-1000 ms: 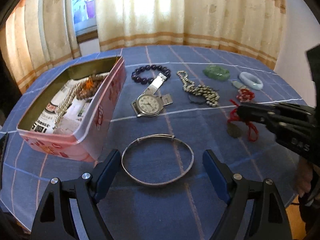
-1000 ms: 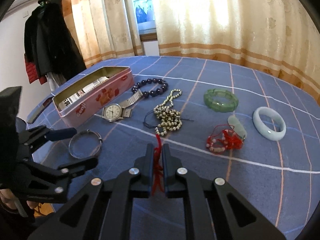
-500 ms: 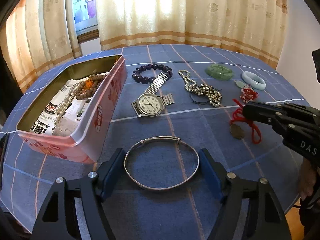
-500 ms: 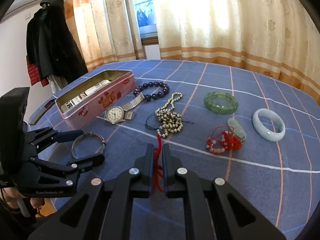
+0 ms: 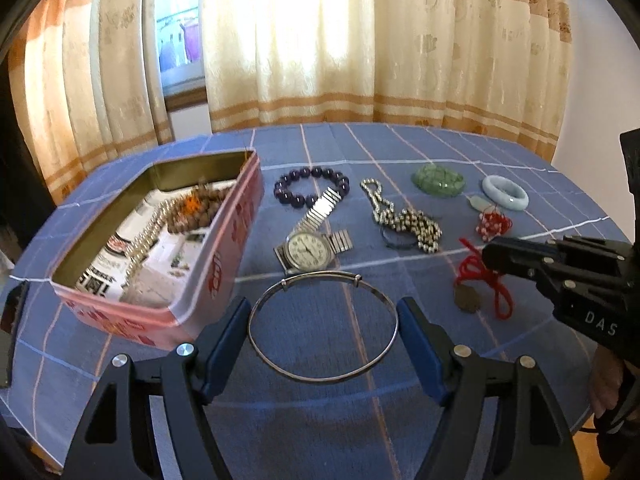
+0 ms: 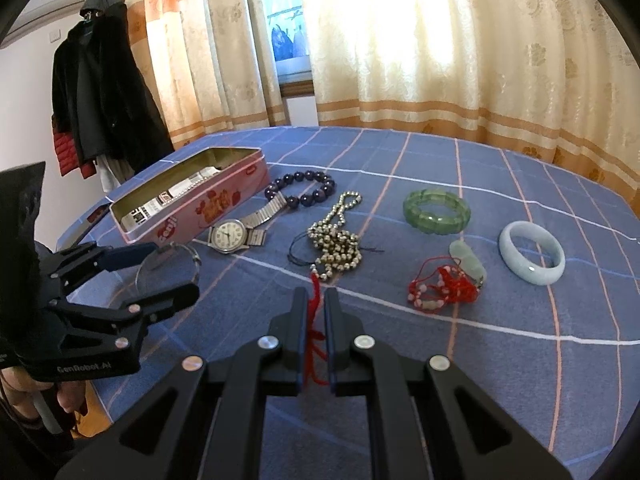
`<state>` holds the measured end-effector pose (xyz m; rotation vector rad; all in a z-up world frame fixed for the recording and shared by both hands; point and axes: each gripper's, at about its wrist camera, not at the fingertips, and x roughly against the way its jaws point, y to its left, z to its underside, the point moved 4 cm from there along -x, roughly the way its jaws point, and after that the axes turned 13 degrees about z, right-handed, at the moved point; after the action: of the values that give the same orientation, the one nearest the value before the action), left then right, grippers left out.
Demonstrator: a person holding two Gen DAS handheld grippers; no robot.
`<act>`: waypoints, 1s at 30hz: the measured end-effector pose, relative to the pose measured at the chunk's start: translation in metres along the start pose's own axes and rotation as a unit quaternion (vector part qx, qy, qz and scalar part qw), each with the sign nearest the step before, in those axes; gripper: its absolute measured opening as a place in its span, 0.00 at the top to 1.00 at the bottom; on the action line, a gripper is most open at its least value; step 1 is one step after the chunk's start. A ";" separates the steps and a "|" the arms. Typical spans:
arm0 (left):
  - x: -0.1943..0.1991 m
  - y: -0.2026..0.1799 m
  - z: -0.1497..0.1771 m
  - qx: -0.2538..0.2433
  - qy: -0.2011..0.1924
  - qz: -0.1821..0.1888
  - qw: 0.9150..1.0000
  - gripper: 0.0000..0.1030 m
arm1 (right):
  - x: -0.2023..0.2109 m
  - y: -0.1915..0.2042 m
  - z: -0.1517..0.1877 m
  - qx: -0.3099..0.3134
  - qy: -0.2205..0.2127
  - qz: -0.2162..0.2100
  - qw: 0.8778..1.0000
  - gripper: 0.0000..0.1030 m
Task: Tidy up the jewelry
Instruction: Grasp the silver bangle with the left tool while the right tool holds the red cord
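**Silver bangle framed by one claw, red cord pinched in the other**

Laid out on the blue checked tablecloth (image 5: 400, 148) are one pink tin (image 5: 224, 280), one silver bangle (image 5: 322, 326), one wristwatch (image 5: 309, 249) with a metal strap, one dark purple bead bracelet (image 5: 311, 191), one heap of silvery bead chain (image 5: 404, 220), one green bracelet (image 6: 437, 210), one pale blue-white bangle (image 6: 531, 253), and one tangle of red cord with pink beads and a pale green pendant (image 6: 444, 285). The tin stands open and holds two bead strings on printed paper, one pale and one brown.

The left gripper (image 5: 322, 330) is spread wide, its blue pads flanking the silver bangle, which lies flat on the cloth between them just in front of the tin's near corner. The pads sit just beside the ring's rim; whether they touch it cannot be told.

The right gripper (image 6: 316, 308) is pressed together, pinching a red cord (image 6: 315, 320). In the left wrist view, this cord hangs from its tips with a brownish pendant (image 5: 467, 299) resting on the cloth.
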<state>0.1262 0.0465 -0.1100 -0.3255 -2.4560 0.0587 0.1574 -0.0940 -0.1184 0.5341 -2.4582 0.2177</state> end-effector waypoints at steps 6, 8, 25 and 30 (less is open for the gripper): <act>-0.002 -0.002 -0.004 -0.004 -0.010 0.000 1.000 0.27 | 0.004 0.000 0.000 -0.002 -0.009 0.001 1.000 0.90; -0.002 -0.002 -0.004 -0.004 -0.011 0.000 1.000 0.27 | 0.002 0.000 0.000 -0.003 -0.003 0.000 1.000 0.90; 0.001 0.002 -0.003 0.006 -0.021 0.011 1.000 0.27 | -0.021 0.008 0.004 0.019 0.062 -0.015 0.998 0.88; 0.003 0.002 -0.005 0.006 -0.026 0.012 1.000 0.27 | -0.008 0.004 0.003 0.005 0.031 -0.010 0.999 0.90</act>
<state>0.1276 0.0486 -0.1049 -0.3531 -2.5030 0.0947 0.1606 -0.0885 -0.1256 0.5481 -2.3916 0.2342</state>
